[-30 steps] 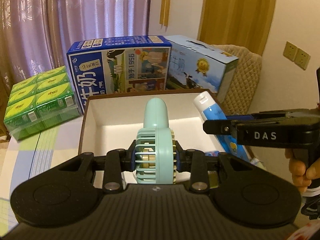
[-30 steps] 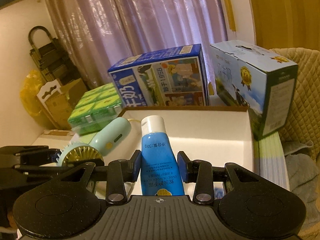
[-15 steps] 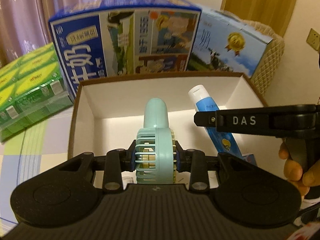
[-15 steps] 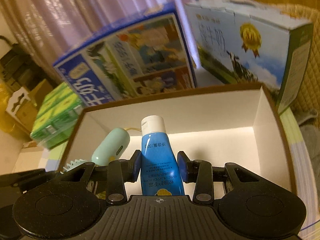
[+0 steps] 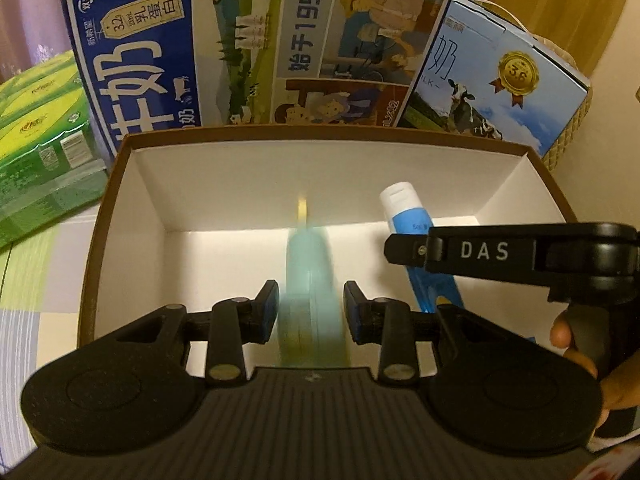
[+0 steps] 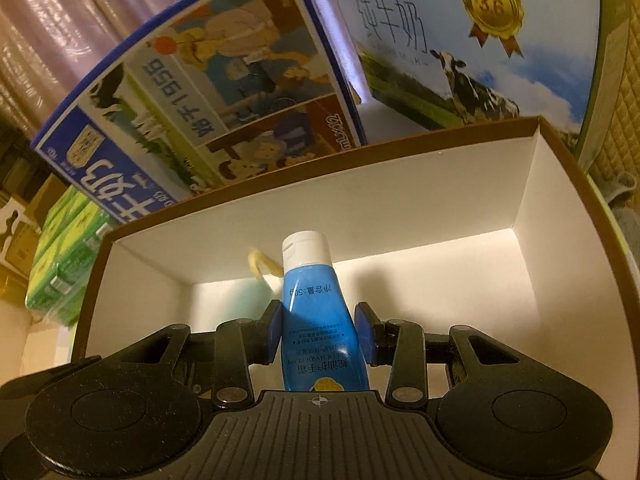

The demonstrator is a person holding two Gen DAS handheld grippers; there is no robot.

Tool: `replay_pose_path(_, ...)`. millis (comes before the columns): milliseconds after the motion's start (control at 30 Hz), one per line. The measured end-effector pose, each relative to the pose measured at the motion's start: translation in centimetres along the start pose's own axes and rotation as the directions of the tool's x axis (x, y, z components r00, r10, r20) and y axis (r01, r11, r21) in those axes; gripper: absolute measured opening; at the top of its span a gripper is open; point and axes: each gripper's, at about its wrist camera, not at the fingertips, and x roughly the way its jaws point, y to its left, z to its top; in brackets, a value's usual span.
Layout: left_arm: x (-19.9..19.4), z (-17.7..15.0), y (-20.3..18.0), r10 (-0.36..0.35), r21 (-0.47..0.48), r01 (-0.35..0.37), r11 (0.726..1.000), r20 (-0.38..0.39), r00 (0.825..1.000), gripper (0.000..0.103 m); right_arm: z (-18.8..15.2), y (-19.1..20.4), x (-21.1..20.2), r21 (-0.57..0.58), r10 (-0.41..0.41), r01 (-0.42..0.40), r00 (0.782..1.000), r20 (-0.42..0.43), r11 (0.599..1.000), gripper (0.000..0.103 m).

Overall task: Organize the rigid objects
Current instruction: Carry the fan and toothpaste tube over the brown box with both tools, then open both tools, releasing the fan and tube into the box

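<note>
Over the brown-rimmed white box (image 5: 120, 184), left gripper (image 5: 310, 308) jaws opening, pads clear of the blurred mint fan (image 5: 308, 280) between them; right gripper (image 6: 320, 330) clamped on the upright blue tube (image 6: 316, 320) inside the box.

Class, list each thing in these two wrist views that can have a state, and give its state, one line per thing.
Left gripper: jaws opening, pads clear of the fan.
Handheld fan: motion-blurred, dropping into the box.
Right gripper: shut on the tube.
Blue hand cream tube: held, white cap closed, over the box.
Brown cardboard box: open-topped.
Blue milk carton: closed, standing behind the box.
</note>
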Motion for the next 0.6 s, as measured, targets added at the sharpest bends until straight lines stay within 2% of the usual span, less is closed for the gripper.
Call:
replay_pose_path(67,0.0,0.1,0.1,-0.002,0.003,0.002,1.0,-0.002,1.0,0.044,0.2,-0.3,0.3,0.023,0.011,-0.01,1.0,-0.006,1.0,0.036)
replay_pose_path(200,-0.2,0.1,0.6,0.008,-0.001,-0.008,1.0,-0.011,1.0,0.044,0.3,-0.3,0.2,0.022,0.035,-0.035,0.999,0.005,0.999,0.038)
replay_pose_path(333,-0.7,-0.1,1.1,0.026,0.004,-0.026,1.0,-0.018,1.0,0.044,0.1,-0.2,-0.5,-0.011,0.016,-0.015,1.0,0.012,1.0,0.043)
replay_pose_path(600,-2.0,-0.7,1.4,0.037,0.006,-0.037,0.999,-0.023,0.999,0.044,-1.6,-0.6,-2.1,-0.061,0.0,-0.001,1.0,-0.016,0.998,0.045)
